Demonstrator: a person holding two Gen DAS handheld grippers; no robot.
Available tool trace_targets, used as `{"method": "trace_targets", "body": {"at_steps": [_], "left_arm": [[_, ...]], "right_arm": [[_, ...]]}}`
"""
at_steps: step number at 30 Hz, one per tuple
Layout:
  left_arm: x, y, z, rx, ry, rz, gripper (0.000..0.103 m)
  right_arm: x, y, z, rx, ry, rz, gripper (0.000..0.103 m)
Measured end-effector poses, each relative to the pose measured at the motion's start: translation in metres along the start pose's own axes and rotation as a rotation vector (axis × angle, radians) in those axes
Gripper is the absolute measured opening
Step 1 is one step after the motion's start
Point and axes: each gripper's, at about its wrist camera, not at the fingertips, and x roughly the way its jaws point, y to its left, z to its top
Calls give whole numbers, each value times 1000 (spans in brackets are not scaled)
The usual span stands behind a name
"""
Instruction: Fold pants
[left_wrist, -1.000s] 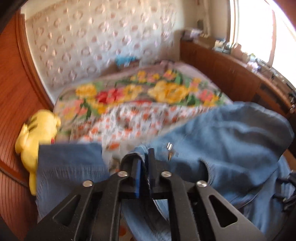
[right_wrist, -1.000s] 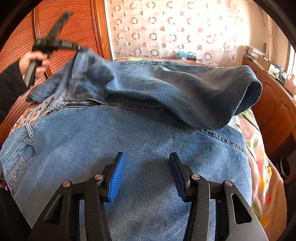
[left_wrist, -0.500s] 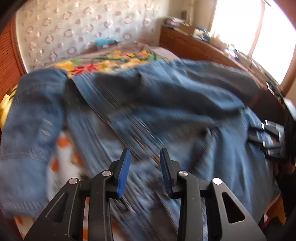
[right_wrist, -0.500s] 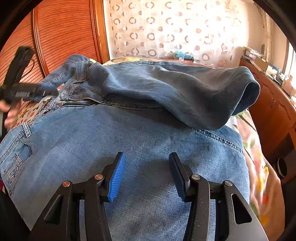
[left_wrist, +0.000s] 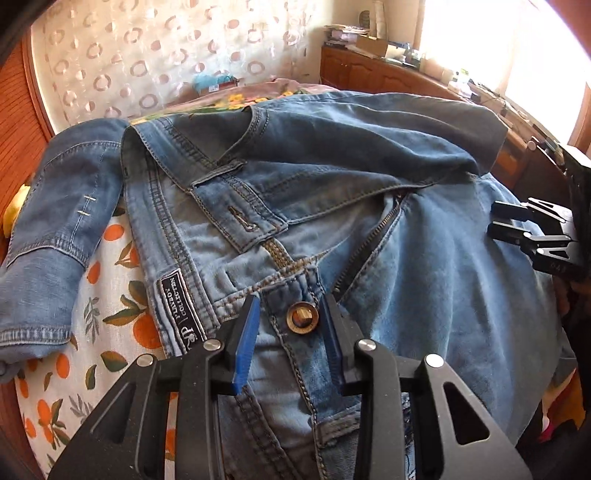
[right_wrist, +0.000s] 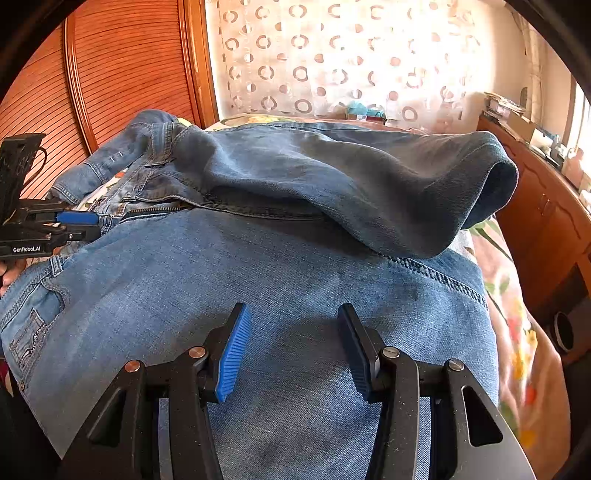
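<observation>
Blue jeans (left_wrist: 424, 258) lie on the bed, one leg folded over the other, the fly unzipped. My left gripper (left_wrist: 291, 314) is open just above the waistband, its blue pads either side of the brass button (left_wrist: 303, 318). It also shows at the left edge of the right wrist view (right_wrist: 79, 225). My right gripper (right_wrist: 293, 321) is open and empty over the lower leg of the jeans (right_wrist: 258, 280); it shows at the right edge of the left wrist view (left_wrist: 517, 225). The folded leg's cuff (right_wrist: 495, 184) hangs at the right.
A floral bedsheet (left_wrist: 110, 306) lies under the jeans. A wooden headboard (right_wrist: 122, 74) stands at the left, a patterned curtain (right_wrist: 332, 62) behind. A wooden cabinet (right_wrist: 546, 221) with clutter runs along the right. A yellow plush (left_wrist: 13, 206) peeks out at the far left.
My left gripper let go of the waistband it held up, opened, and came down over the button. The jeans top dropped onto the bed. My right gripper stayed in place.
</observation>
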Motion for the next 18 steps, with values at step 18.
{"method": "trace_targets", "body": {"at_steps": [18], "left_arm": [[-54,-2,-4,-58,-114,-53,14]], "right_arm": [[-3,0,-2,10,-24,-13,51]]}}
